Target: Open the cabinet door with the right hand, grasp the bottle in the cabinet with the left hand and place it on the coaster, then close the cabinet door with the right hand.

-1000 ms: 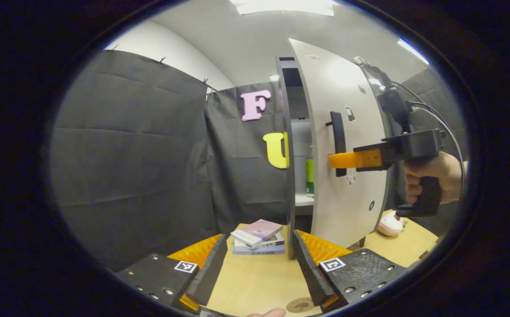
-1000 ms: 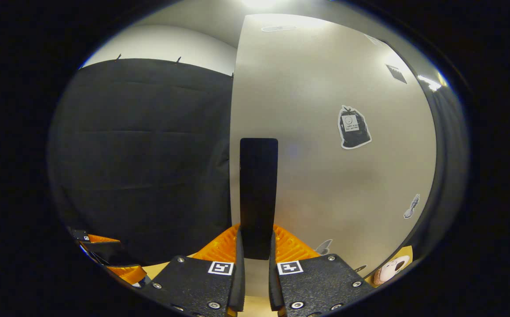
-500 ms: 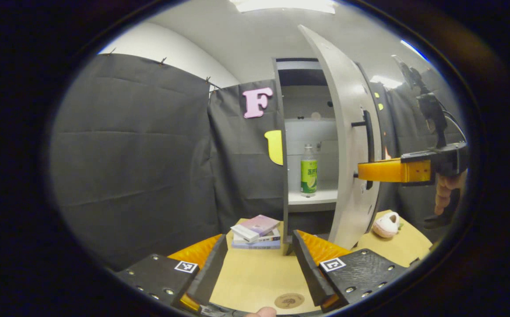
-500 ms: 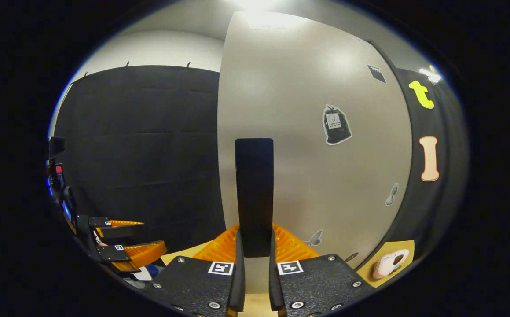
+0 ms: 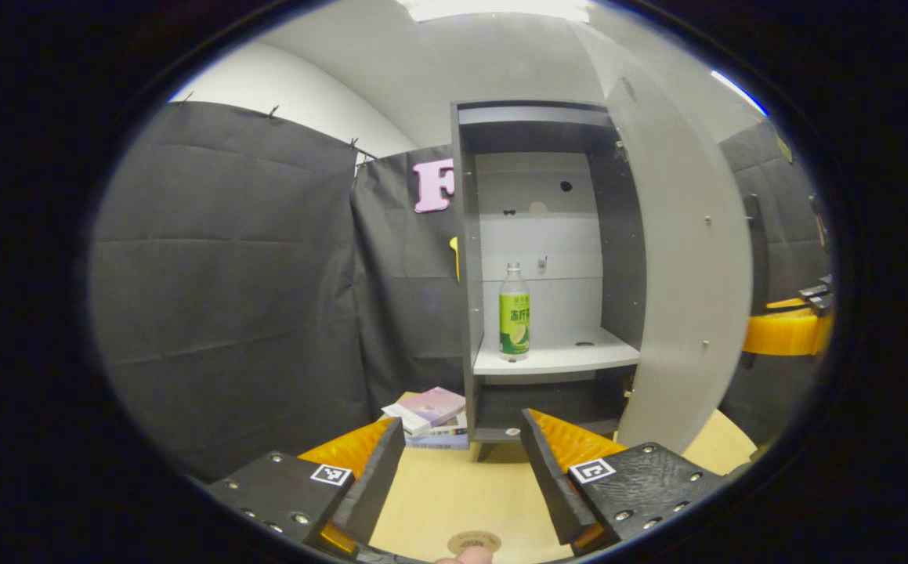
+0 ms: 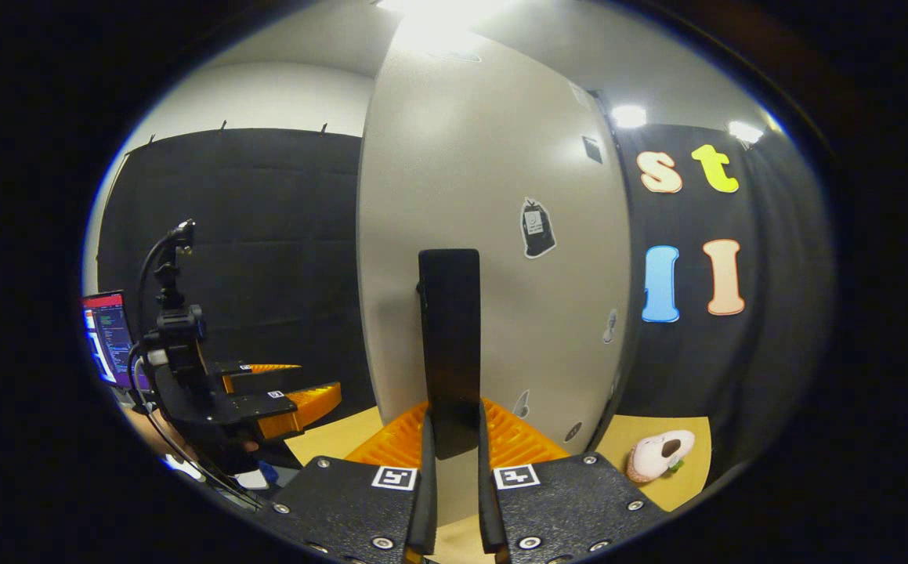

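The grey cabinet (image 5: 465,258) stands with its door (image 5: 681,258) swung wide to the right. Inside, a clear bottle with a green label (image 5: 514,313) stands upright on the white shelf (image 5: 571,359). My left gripper (image 5: 461,462) is open, low over the wooden table, well short of the bottle. A round coaster (image 5: 473,541) lies on the table between its fingers. In the right gripper view my right gripper (image 6: 450,439) is shut on the door's black handle (image 6: 448,337). The left gripper (image 6: 269,395) also appears there, open, at lower left.
A small stack of books (image 5: 430,415) lies on the table left of the cabinet's foot. A pink plush toy (image 6: 661,454) sits on the table beyond the door. A lit screen (image 6: 109,337) stands at the far left. Black cloth walls close the booth.
The door has swung from nearly shut to wide open, pulled by my right gripper on the handle. The bottle and shelf came fully into sight. My left gripper stayed open, low over the table.
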Motion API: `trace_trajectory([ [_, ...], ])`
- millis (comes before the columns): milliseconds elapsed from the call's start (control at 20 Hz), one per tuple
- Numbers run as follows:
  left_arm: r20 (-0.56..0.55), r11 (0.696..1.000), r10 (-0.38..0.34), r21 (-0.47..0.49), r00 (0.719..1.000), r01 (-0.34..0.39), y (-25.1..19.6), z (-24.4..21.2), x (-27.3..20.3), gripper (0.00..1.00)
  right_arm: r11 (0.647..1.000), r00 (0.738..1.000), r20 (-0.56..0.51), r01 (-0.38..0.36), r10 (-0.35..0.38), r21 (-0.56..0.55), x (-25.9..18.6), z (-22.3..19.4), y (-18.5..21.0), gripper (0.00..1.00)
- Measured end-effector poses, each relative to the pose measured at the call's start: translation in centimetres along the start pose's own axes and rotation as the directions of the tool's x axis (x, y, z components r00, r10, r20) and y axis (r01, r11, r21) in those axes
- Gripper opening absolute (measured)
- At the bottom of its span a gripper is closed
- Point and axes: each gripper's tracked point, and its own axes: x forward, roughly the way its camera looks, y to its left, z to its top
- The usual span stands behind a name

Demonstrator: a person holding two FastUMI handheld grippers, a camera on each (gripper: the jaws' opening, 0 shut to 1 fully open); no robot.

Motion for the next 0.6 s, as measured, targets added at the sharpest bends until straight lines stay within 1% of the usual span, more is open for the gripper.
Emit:
trace_trajectory([
  [100, 0.008, 0.999, -0.035, -0.009, 0.999, 0.036, -2.2, 0.4, 1.0, 0.85, 0.999, 0.999, 0.003, 0.033, -0.033, 0.042, -0.4, 0.0, -0.3, 0.2],
  [150, 0.016, 0.999, -0.045, -0.007, 0.999, 0.045, -3.0, 0.8, 1.4, 0.92, 0.997, 0.999, 0.003, 0.046, -0.046, 0.056, -0.5, -0.1, -0.7, 0.23],
  [200, 0.019, 0.999, -0.048, 0.003, 0.999, 0.048, -3.3, 1.2, 1.6, 0.92, 0.996, 0.998, 0.002, 0.058, -0.058, 0.068, -0.7, -0.1, -0.9, 0.24],
  [250, 0.024, 0.998, -0.056, 0.013, 0.998, 0.055, -3.8, 1.5, 1.8, 0.92, 0.995, 0.997, 0.003, 0.073, -0.074, 0.074, -1.0, -0.1, -1.0, 0.23],
  [300, 0.033, 0.998, -0.057, 0.022, 0.998, 0.057, -4.3, 1.9, 2.0, 0.92, 0.993, 0.996, 0.004, 0.093, -0.094, 0.068, -1.2, -0.1, -1.2, 0.22],
  [450, 0.047, 0.998, -0.054, 0.033, 0.997, 0.052, -5.0, 2.2, 2.6, 0.92, 0.987, 0.987, 0.017, 0.162, -0.162, 0.014, -2.2, 0.1, -2.0, 0.23],
  [500, 0.041, 0.998, -0.058, 0.036, 0.997, 0.057, -5.3, 2.1, 3.0, 0.78, 0.983, 0.983, 0.019, 0.181, -0.181, -0.002, -2.5, 0.1, -2.5, 0.23],
  [600, 0.027, 0.997, -0.063, 0.05, 0.998, 0.061, -5.8, 2.0, 4.2, 0.78, 0.978, 0.978, 0.023, 0.209, -0.209, 0.0, -2.7, 0.3, -3.3, 0.23],
])
